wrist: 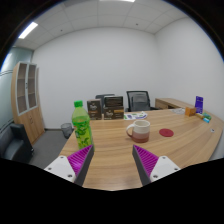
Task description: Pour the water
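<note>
A green bottle (82, 125) with a green cap and a yellow-green label stands upright on the wooden table (170, 142), just beyond my left finger. A white mug (138, 130) with a reddish inside sits further right, beyond my right finger. My gripper (112, 160) is open over the near part of the table, its purple pads (80, 160) spread wide with only bare wood between them. Neither the bottle nor the mug touches the fingers.
A red coaster-like disc (166, 132) lies right of the mug. Dark boxes (105, 107) and small items stand at the table's far end, a purple box (198, 104) at the far right. Office chairs (138, 100), a wooden cabinet (28, 100) and white walls surround the table.
</note>
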`<state>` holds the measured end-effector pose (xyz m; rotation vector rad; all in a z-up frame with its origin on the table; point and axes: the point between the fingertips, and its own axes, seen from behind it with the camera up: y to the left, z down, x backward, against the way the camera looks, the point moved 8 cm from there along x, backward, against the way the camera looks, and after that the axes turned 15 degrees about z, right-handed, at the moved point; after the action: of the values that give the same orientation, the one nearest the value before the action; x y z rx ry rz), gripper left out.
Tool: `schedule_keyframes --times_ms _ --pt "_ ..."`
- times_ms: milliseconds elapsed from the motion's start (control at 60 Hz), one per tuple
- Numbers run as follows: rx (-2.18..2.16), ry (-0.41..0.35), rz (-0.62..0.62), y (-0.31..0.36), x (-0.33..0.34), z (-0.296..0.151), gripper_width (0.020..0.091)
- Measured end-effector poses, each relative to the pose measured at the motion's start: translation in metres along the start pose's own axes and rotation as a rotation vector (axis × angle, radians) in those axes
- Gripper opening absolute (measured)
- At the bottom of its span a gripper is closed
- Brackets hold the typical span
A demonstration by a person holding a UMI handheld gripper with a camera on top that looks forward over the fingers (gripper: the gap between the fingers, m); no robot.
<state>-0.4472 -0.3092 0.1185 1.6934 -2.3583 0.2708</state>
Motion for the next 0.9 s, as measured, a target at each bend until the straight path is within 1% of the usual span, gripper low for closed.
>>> schedule_keyframes --times_ms 100,200,417,500,583,600,633,667,683,767,800,817,850,883,900 --pt "0.026 0.01 -0.072 0.052 -0.007 0.003 0.0803" --pt "0.027 -0.016 -0.111 0.085 -0.025 -0.007 0.0801" --pt "0.047 -0.05 -0.132 0.129 -0.08 -0.024 0.0802" --pt "0.044 -0.064 -0.122 0.138 -0.097 -0.028 0.08" --pt "0.044 -0.074 -0.113 0.144 -0.111 -0.028 0.0784" --pt "0.046 -0.071 -0.109 0.145 -0.114 -0.027 0.077" --pt "0.048 -0.065 -0.107 0.146 -0.117 -0.024 0.0712" --pt "0.044 -0.06 -0.109 0.148 -0.12 -0.021 0.0603" --pt "0.037 -0.06 -0.107 0.148 -0.121 -0.021 0.057" --pt "0.032 -0.088 -0.122 0.148 -0.121 -0.02 0.0511" --pt "0.026 -0.09 -0.13 0.149 -0.124 -0.019 0.0502" --pt "0.022 -0.088 -0.134 0.148 -0.124 -0.018 0.0501" --pt "0.011 -0.077 -0.142 0.148 -0.124 -0.018 0.0469" --pt "0.001 -0.062 -0.143 0.147 -0.125 -0.019 0.0466" --pt "0.001 -0.055 -0.142 0.147 -0.125 -0.019 0.045"
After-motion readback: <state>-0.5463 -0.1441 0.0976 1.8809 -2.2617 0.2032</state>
